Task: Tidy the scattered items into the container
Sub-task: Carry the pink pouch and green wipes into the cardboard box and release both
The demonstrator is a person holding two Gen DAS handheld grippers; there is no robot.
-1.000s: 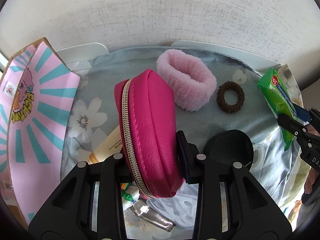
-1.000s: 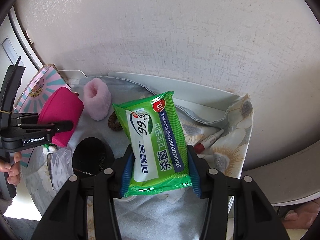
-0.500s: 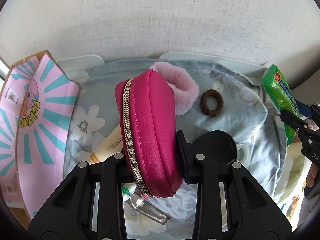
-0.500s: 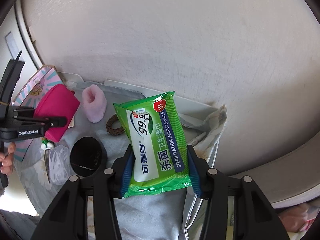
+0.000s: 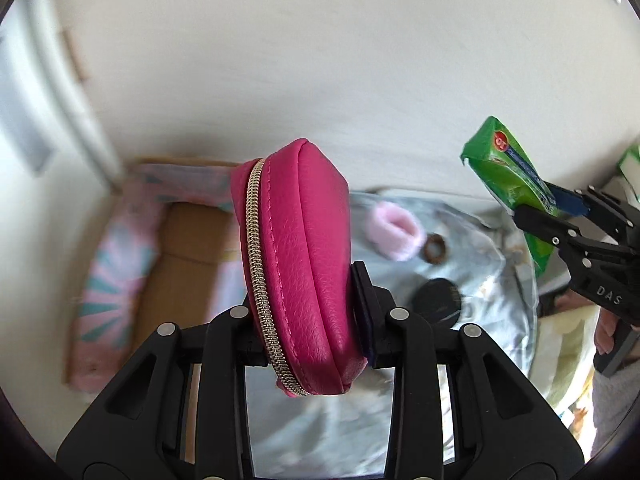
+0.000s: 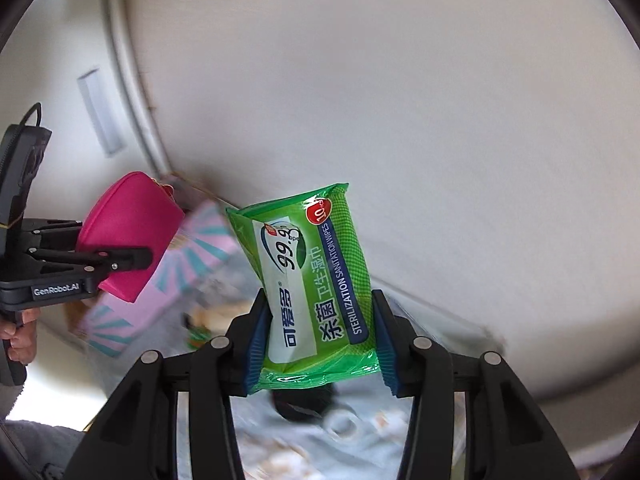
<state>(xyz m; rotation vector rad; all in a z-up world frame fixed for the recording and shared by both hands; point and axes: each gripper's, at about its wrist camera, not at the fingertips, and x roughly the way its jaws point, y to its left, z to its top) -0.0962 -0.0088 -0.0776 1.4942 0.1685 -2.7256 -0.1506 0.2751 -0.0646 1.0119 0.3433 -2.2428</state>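
My left gripper [image 5: 306, 312] is shut on a bright pink zip pouch [image 5: 296, 264], held upright in the air above the table. To its left and below lies the open cardboard box [image 5: 120, 248] with pink and teal printed walls. My right gripper [image 6: 320, 336] is shut on a green pack of sanitation wipes [image 6: 316, 280], its blue pads pressing both sides. In the right wrist view the pouch [image 6: 128, 224] and the left gripper [image 6: 136, 248] hang over the box [image 6: 192, 256]. From the left wrist view the wipes pack [image 5: 504, 172] shows at the right, in the right gripper [image 5: 560, 220].
A flowered grey cloth [image 5: 480, 272] covers the table and carries a fluffy pink scrunchie [image 5: 394, 232], a brown hair tie [image 5: 435, 247] and a black round compact [image 5: 438, 300]. A white wall stands close behind. A person's hand [image 6: 20, 336] holds the left gripper's handle.
Both grippers have risen well above the table with their loads still held. The box's inside has come into sight at the left, and the items on the cloth look smaller and farther.
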